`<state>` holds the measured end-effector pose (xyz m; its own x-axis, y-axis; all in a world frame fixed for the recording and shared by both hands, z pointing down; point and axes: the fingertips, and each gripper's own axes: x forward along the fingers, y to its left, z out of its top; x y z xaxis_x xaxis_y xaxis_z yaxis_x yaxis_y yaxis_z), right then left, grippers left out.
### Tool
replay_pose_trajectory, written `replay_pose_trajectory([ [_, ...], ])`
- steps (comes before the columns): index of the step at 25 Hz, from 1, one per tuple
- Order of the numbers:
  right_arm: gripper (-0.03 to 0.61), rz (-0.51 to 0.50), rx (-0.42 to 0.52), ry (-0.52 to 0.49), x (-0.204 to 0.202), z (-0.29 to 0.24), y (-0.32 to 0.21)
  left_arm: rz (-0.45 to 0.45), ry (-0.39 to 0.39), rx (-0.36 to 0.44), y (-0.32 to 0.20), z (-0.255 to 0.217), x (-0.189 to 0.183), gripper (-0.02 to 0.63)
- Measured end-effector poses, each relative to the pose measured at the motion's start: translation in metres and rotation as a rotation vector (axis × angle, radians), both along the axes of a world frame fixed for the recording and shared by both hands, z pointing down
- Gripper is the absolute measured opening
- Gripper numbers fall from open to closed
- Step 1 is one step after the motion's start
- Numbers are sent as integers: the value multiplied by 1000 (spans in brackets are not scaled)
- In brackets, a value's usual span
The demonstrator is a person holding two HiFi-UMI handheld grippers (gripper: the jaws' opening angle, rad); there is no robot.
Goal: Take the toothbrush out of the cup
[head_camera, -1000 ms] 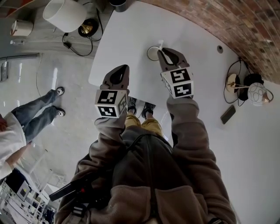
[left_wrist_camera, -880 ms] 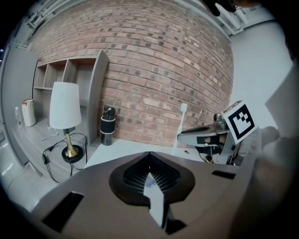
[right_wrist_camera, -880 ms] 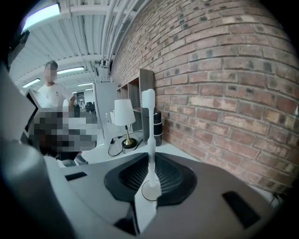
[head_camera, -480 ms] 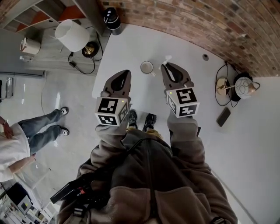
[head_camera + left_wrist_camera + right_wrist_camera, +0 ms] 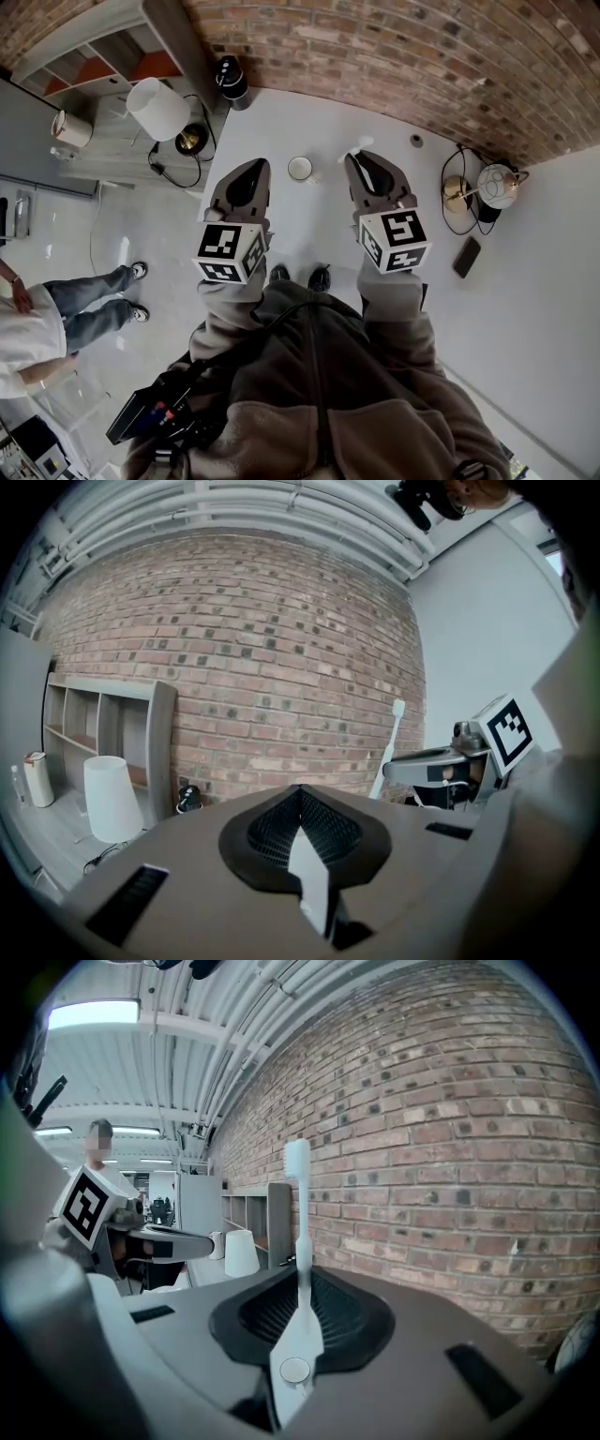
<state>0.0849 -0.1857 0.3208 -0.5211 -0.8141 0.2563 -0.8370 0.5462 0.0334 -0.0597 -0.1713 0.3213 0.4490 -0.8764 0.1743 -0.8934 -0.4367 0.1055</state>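
Observation:
My right gripper (image 5: pixel 360 156) is shut on a white toothbrush (image 5: pixel 299 1241), whose head sticks up past the jaws; its tip (image 5: pixel 357 146) shows in the head view. The brush is lifted clear of the white cup (image 5: pixel 300 168), which stands on the white table (image 5: pixel 309 122) to the left of that gripper. My left gripper (image 5: pixel 253 165) is shut with nothing in it, held above the table's left edge, left of the cup. In the left gripper view the toothbrush (image 5: pixel 391 745) and the right gripper (image 5: pixel 441 761) appear at the right.
A brick wall (image 5: pixel 394 56) runs behind the table. A dark speaker (image 5: pixel 231 80) stands at the table's back left, a globe lamp (image 5: pixel 495 186) with cables and a phone (image 5: pixel 466 257) at the right. A white lampshade (image 5: pixel 157 107) and shelves lie left; a person (image 5: pixel 56 309) stands on the floor.
The right gripper has lifted the toothbrush out of the cup and drawn it right, away from the cup. Both grippers have risen, and the head view has tilted toward the wall.

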Motion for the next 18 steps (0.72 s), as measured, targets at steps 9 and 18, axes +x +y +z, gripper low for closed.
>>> replay_pose_trajectory([
  [9, 48, 20, 75, -4, 13, -35, 7, 3, 3, 65, -2, -28, 2, 5],
  [18, 48, 47, 129, -14, 24, -58, 11, 17, 5, 114, -3, -49, 10, 5],
])
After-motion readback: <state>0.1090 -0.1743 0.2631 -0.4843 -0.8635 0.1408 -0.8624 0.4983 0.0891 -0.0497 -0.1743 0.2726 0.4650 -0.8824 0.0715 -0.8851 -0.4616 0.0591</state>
